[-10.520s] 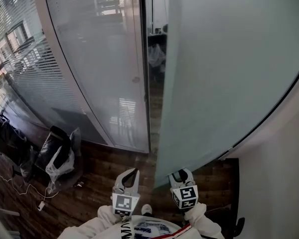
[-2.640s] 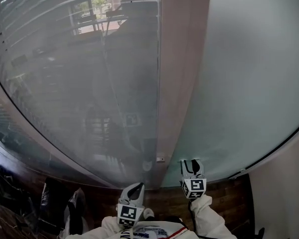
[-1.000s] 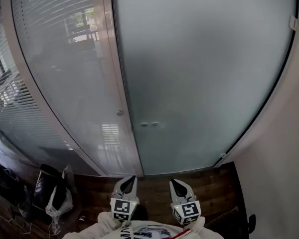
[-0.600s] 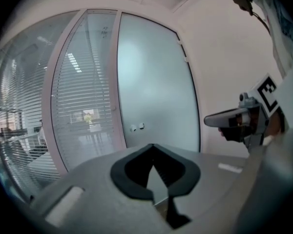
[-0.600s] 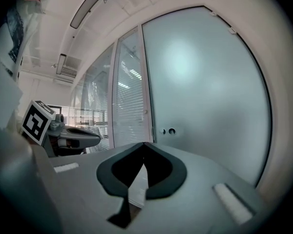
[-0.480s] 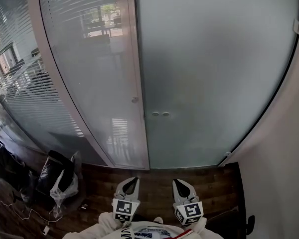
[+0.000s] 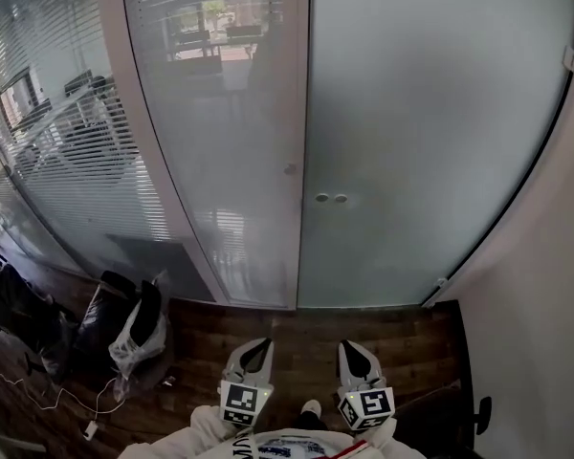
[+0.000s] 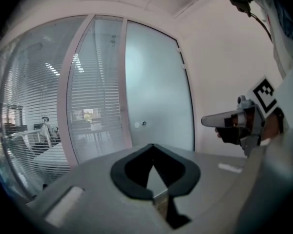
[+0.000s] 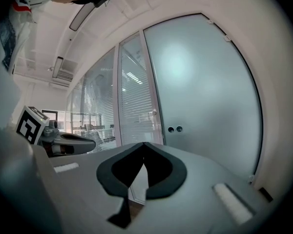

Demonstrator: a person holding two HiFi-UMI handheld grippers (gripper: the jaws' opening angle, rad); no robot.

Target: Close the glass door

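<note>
Both of your grippers are pinched shut with nothing in them. The left gripper (image 7: 258, 344) has its jaw tips meeting at a point in its own view (image 8: 153, 147), and so does the right gripper (image 9: 144, 144), which shows at the bottom of the head view (image 7: 349, 346) just beside the left one.

The frosted glass door (image 7: 421, 132) is straight ahead of your right gripper and a bit beyond the tips, not touching either tool. Its edge sits right up against the pale frame post (image 7: 299, 113). The two small round fittings (image 7: 328, 199) on the door are up ahead of the right jaws.

Ahead of your left gripper is the glass panel with blinds (image 7: 220, 113). A few bags (image 7: 134, 318) slump on the wood floor (image 7: 306, 323) off to its left.
</note>
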